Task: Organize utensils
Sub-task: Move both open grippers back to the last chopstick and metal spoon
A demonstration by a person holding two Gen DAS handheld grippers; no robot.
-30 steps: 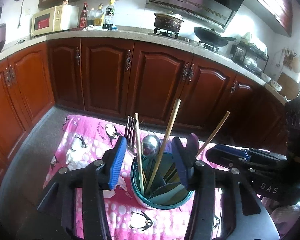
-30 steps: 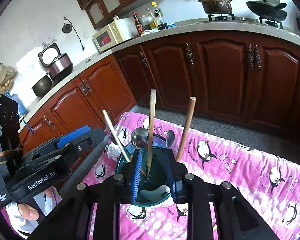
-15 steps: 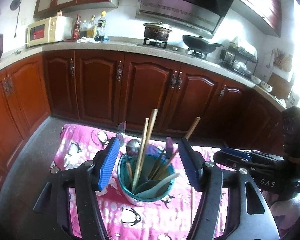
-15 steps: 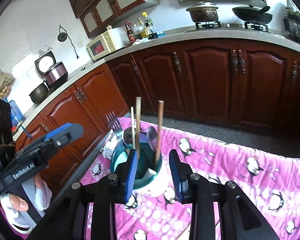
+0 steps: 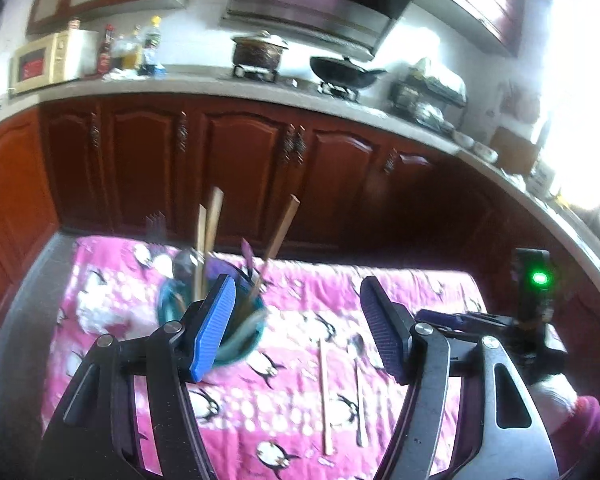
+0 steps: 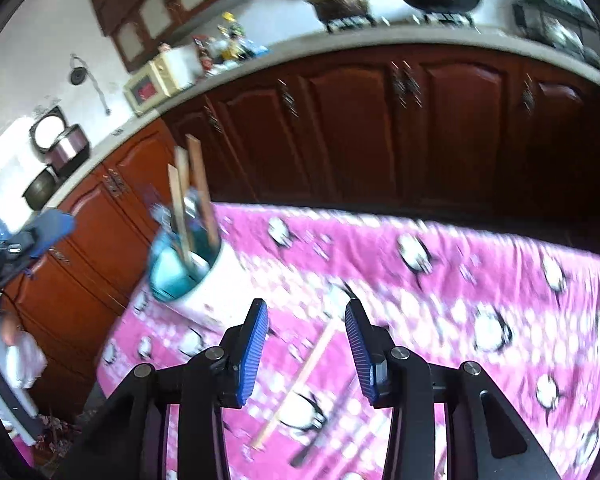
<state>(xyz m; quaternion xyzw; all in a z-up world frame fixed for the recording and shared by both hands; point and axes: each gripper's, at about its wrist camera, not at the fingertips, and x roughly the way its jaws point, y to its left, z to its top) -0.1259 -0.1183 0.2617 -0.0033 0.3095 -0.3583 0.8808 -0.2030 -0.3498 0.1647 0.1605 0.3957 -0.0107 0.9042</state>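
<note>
- Left gripper [image 5: 298, 320]: jaws apart and opening further. Nothing lies between the blue pads; only the cloth shows in the gap.
- Right gripper [image 6: 306, 346]: jaws apart and opening, narrower than the left. No pad presses on anything; a loose chopstick [image 6: 296, 384] lies on the cloth below and between the fingers.
- Utensil holder [image 6: 188, 276]: teal inside, white outside. It stands upright on the pink penguin-print cloth [image 5: 400, 296] near the cloth's left end. In the left wrist view the holder [image 5: 244, 344] sits partly behind the left finger.
- Holder contents: three wooden chopsticks [image 5: 208, 236] lean out of the top, along with a metal spoon and a purple-handled item. A fork [image 5: 156, 224] rises behind the holder; its base is hidden.
- Loose items on the cloth: in the left wrist view, one chopstick [image 5: 324, 396] and one slim spoon [image 5: 358, 384] lie side by side, close but not touching, to the right of the holder and well apart from it.
- Right wrist view: strongly blurred; a dark utensil beside the chopstick cannot be identified.
- Background: dark red cabinets [image 5: 240, 168] and a grey countertop.
</note>
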